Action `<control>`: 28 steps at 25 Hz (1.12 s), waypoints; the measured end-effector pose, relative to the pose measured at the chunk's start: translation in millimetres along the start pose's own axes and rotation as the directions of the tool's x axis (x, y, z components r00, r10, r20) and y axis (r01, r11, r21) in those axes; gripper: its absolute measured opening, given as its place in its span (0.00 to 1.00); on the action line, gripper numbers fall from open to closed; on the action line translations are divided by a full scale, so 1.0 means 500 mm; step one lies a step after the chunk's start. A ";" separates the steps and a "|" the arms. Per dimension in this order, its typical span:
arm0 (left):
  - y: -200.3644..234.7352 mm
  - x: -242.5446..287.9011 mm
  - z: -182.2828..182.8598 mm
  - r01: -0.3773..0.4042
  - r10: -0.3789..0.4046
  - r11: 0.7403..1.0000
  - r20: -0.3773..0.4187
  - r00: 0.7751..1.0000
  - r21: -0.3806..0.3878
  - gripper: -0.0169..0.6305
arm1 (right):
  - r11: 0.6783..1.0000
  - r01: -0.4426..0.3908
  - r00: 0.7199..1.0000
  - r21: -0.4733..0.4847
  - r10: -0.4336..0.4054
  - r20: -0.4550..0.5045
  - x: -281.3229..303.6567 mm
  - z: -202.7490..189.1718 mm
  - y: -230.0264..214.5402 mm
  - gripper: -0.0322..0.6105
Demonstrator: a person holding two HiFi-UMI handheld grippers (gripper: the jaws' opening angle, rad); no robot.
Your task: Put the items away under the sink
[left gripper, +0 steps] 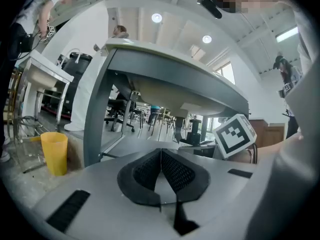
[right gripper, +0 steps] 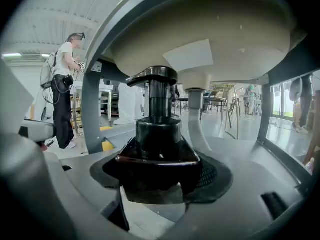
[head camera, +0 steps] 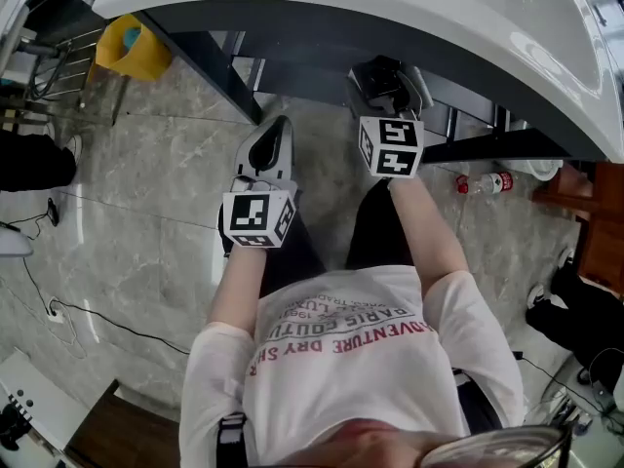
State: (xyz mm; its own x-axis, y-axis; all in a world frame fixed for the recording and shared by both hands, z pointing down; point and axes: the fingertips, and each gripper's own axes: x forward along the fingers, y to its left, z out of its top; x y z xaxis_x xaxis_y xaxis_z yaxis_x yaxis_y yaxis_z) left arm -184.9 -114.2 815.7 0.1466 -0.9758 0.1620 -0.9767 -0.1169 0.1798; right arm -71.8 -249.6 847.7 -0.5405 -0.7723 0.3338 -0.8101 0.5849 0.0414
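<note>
My right gripper [head camera: 386,78] is shut on a dark pump bottle [right gripper: 158,134], held upright just below the underside of the white sink basin [right gripper: 210,34]. The bottle's pump head [right gripper: 152,77] points left, beside the pale drain pipe [right gripper: 195,115]. In the head view the bottle [head camera: 378,74] is mostly hidden by the gripper and the sink counter [head camera: 390,8]. My left gripper [head camera: 276,133] is lower and to the left, over the floor. Its jaws are shut [left gripper: 161,155] with nothing between them.
A yellow cup [head camera: 132,47] stands on the floor at the far left by a grey frame leg [left gripper: 97,114]. A clear bottle with a red label [head camera: 483,183] lies on the floor at the right. Cables [head camera: 58,310] trail over the tiles. People stand in the background.
</note>
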 end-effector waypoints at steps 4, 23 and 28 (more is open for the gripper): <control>0.029 0.010 -0.006 -0.004 0.004 1.000 -0.016 1.000 -0.001 0.06 | 0.998 0.041 0.999 0.041 -0.041 -0.001 0.053 0.004 -0.017 0.63; 0.079 0.015 -0.054 -0.006 0.004 0.999 -0.062 0.998 -0.033 0.06 | 0.986 0.151 0.988 0.068 -0.150 -0.025 0.156 -0.023 -0.049 0.63; 0.085 0.008 -0.056 -0.007 0.004 0.999 -0.056 0.998 -0.041 0.06 | 0.985 0.161 0.987 0.060 -0.160 -0.011 0.167 -0.019 -0.053 0.63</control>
State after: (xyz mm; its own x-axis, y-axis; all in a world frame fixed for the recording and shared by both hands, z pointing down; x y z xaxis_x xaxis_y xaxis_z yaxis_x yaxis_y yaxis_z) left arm -221.4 -117.9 851.0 0.1508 -0.9644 0.2172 -0.9705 -0.1025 0.2184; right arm -93.3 -327.3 883.4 -0.4011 -0.8534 0.3330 -0.8985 0.4372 0.0383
